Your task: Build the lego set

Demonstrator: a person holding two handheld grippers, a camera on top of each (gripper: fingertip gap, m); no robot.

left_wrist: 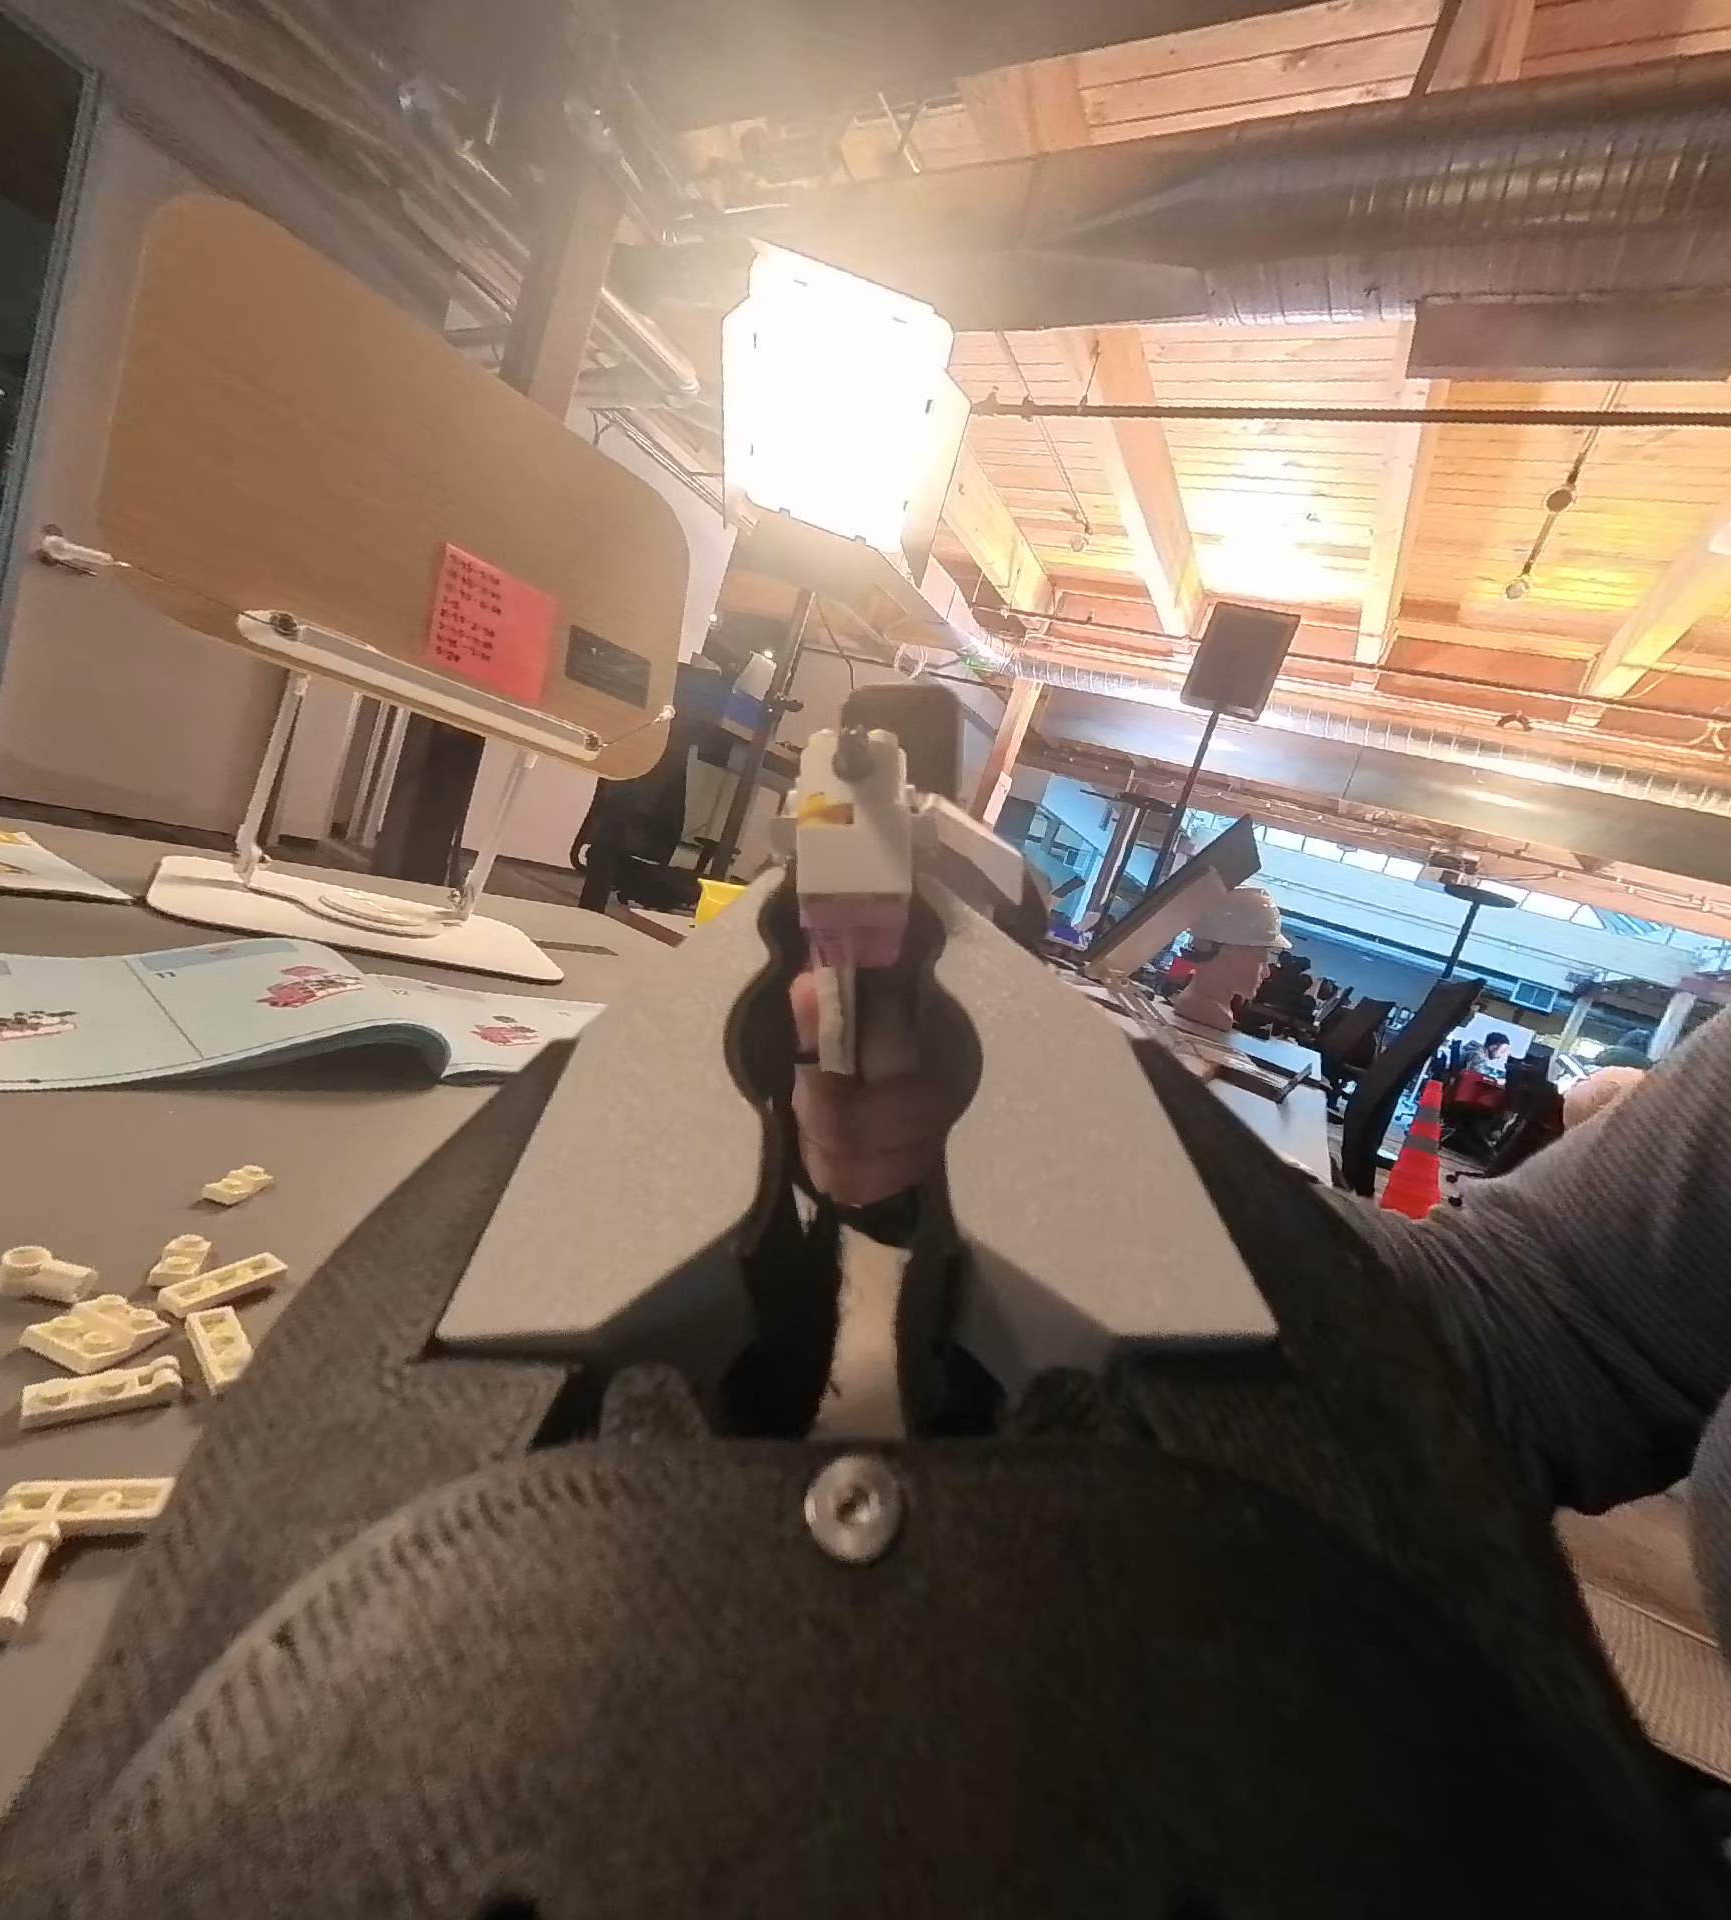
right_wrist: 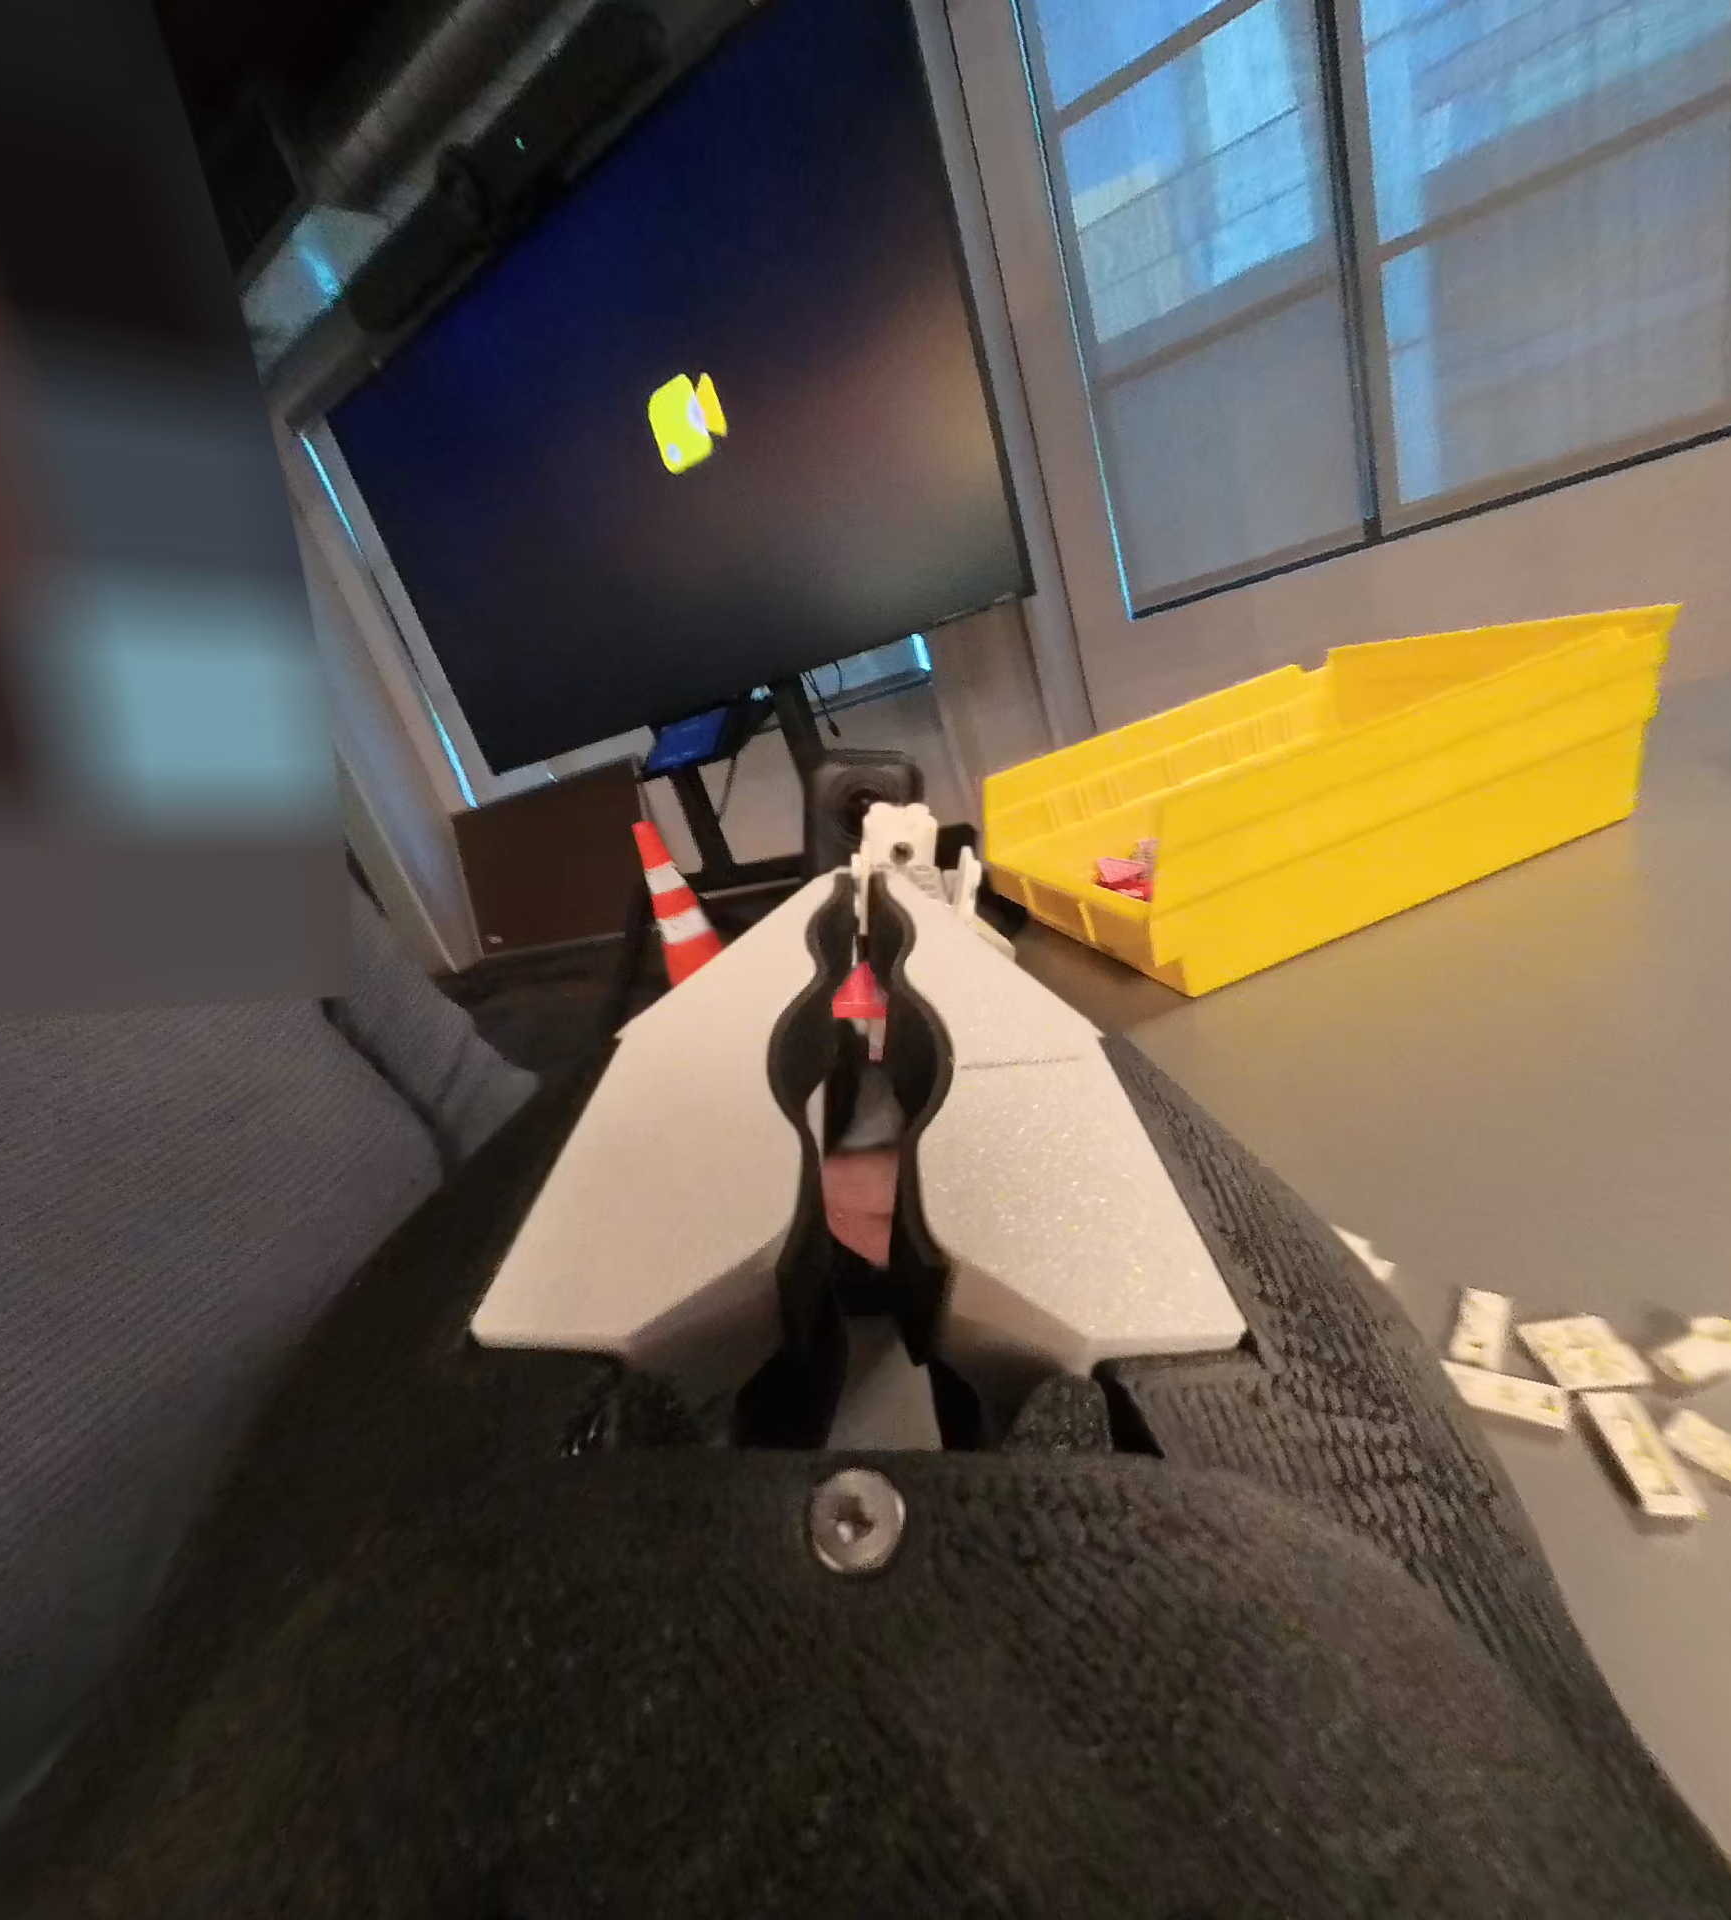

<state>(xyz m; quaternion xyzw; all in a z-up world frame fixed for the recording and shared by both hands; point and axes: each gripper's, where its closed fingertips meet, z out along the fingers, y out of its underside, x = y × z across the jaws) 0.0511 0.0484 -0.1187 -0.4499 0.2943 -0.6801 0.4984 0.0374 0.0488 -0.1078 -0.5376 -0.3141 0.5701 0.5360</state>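
My left gripper is shut on a small brick model, white on top with a pink part below, and holds it up above the grey table. A person's finger shows behind the model between my fingers. My right gripper is shut on a thin white plate of a white brick model that sticks out past its fingertips. A small red piece sits lower between the right fingers. I cannot tell whether both grippers hold the same model.
Loose cream pieces lie on the table at the left, also in the right wrist view. An open instruction booklet and a wooden board on a stand stand behind. A yellow bin holds pink pieces. A grey sleeve is at right. Left and right tips are no more than a few centimetres apart.
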